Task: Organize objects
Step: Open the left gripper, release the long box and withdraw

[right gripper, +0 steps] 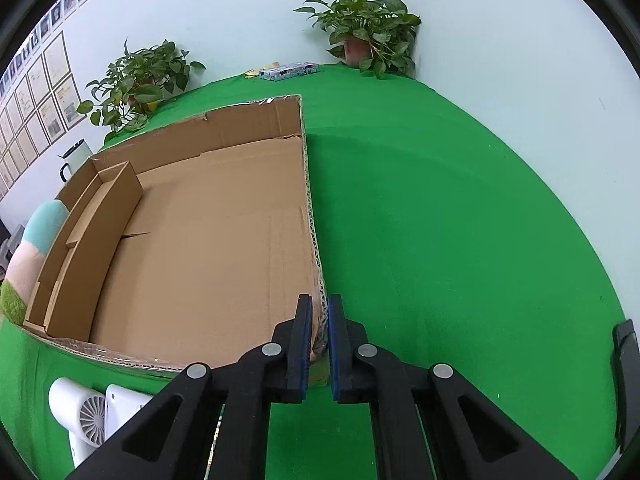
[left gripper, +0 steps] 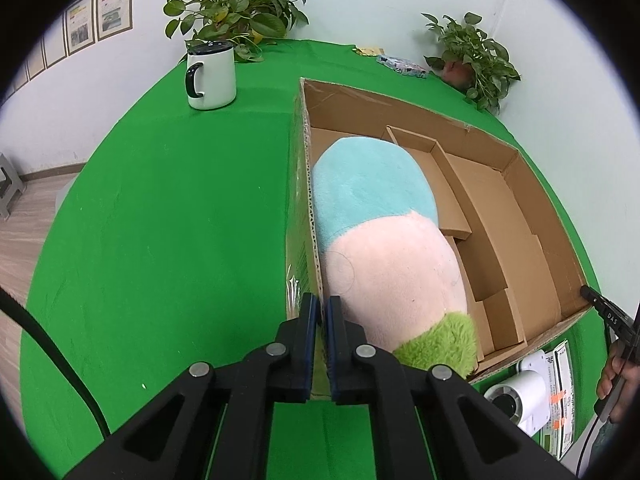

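Note:
An open cardboard box (left gripper: 400,110) stands on the green table. A plush toy (left gripper: 380,216) in blue, pink and green lies inside along its left wall. My left gripper (left gripper: 321,304) is shut on that left wall near the front corner, one finger outside and one inside against the plush. In the right wrist view my right gripper (right gripper: 319,304) is shut on the right wall of the box (right gripper: 248,120) near its front corner. A narrow cardboard insert (right gripper: 104,208) runs beside the plush toy (right gripper: 36,240); the wide part of the floor is bare.
A white mug (left gripper: 211,74) and a potted plant (left gripper: 236,4) stand at the back left, another plant (left gripper: 474,56) and a printed packet (left gripper: 402,65) at the back. A white hair dryer (right gripper: 86,412) lies in front of the box. A hand (left gripper: 616,372) shows at the right edge.

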Demonstrator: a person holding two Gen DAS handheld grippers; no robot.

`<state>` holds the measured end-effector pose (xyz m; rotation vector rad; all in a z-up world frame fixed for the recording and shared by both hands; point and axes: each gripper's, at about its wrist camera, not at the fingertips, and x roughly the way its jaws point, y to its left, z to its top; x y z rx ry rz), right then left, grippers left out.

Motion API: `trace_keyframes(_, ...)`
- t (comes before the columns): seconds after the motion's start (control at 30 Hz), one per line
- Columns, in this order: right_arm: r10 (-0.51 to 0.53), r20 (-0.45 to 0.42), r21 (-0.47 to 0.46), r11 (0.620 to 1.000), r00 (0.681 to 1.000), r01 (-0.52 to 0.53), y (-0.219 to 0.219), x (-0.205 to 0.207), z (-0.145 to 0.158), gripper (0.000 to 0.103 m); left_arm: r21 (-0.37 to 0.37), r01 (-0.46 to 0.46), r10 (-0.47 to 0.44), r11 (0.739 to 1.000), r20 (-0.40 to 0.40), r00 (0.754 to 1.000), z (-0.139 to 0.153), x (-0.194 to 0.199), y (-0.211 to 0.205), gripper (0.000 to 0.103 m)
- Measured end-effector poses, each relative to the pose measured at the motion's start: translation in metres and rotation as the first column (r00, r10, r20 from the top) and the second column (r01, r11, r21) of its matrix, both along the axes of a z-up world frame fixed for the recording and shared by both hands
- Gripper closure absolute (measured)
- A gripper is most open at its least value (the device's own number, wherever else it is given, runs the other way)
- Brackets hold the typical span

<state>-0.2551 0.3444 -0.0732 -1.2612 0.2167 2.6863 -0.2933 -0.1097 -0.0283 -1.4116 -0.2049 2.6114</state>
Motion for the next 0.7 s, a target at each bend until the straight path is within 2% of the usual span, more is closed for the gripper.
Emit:
trace_keyframes(0.17, -0.009, 0.0, 0.003, 1.0, 1.0, 0.009, 0.002, 0.003, 0.003, 0.098, -0.026, 0.001, -0.001, 1.0, -0.005, 1.0, 0.0, 0.002, 0.006, 0.098)
trace_keyframes(0.27, -0.006, 0.003, -0.014, 1.0, 1.0, 0.006, -0.001, 0.001, 0.004, 0.093, -0.036, -0.034, 0.033, 0.999, -0.014, 0.999, 0.0, 0.003, 0.002, 0.095)
trace_keyframes(0.3, -0.009, 0.006, -0.011, 1.0, 1.0, 0.009, -0.002, 0.002, 0.005, 0.086, -0.042, -0.045, 0.044, 0.998, -0.021, 0.999, 0.002, 0.005, 0.002, 0.094)
trace_keyframes(0.33, -0.005, -0.002, -0.004, 1.0, 1.0, 0.005, -0.008, 0.006, 0.01, 0.061, -0.05, -0.062, 0.06, 0.997, -0.043, 0.997, 0.009, 0.011, 0.003, 0.094)
trace_keyframes(0.37, 0.009, -0.02, -0.003, 1.0, 1.0, -0.009, -0.012, 0.01, 0.014, 0.043, -0.061, -0.074, 0.069, 0.995, -0.073, 0.995, 0.015, 0.017, 0.005, 0.093)
trace_keyframes(0.4, 0.031, -0.051, -0.002, 1.0, 0.998, -0.031, -0.019, 0.017, 0.02, 0.007, -0.083, -0.092, 0.08, 0.992, -0.139, 0.987, 0.029, 0.029, 0.009, 0.085)
trace_keyframes(0.43, 0.062, -0.099, 0.003, 0.998, 0.993, -0.062, -0.029, 0.027, 0.029, 0.001, -0.098, -0.109, 0.088, 0.989, -0.198, 0.976, 0.041, 0.04, 0.013, 0.076)
trace_keyframes(0.47, 0.098, -0.138, 0.013, 0.995, 0.986, -0.097, -0.04, 0.037, 0.038, 0.001, -0.106, -0.126, 0.095, 0.986, -0.264, 0.96, 0.053, 0.053, 0.018, 0.046)
trace_keyframes(0.5, 0.148, -0.162, 0.032, 0.989, 0.976, -0.144, -0.055, 0.047, 0.047, 0.001, -0.099, -0.149, 0.106, 0.984, -0.348, 0.931, 0.066, 0.071, 0.024, 0.011)
trace_keyframes(0.53, 0.193, -0.178, 0.053, 0.981, 0.965, -0.186, -0.07, 0.056, 0.053, 0.001, -0.08, -0.167, 0.119, 0.983, -0.421, 0.899, 0.075, 0.088, 0.029, 0.004)
trace_keyframes(0.57, 0.218, -0.192, 0.067, 0.976, 0.957, -0.209, -0.081, 0.062, 0.057, 0.0, -0.054, -0.179, 0.13, 0.982, -0.49, 0.862, 0.084, 0.105, 0.036, 0.0)
trace_keyframes(0.6, 0.242, -0.211, 0.081, 0.97, 0.947, -0.23, -0.093, 0.07, 0.062, 0.0, -0.038, -0.164, 0.119, 0.986, -0.533, 0.838, 0.091, 0.119, 0.044, 0.0)
trace_keyframes(0.7, 0.285, -0.26, 0.078, 0.958, 0.922, -0.275, -0.125, 0.091, 0.074, 0.0, -0.033, -0.084, 0.053, 0.996, -0.533, 0.845, 0.095, 0.139, 0.067, 0.0)
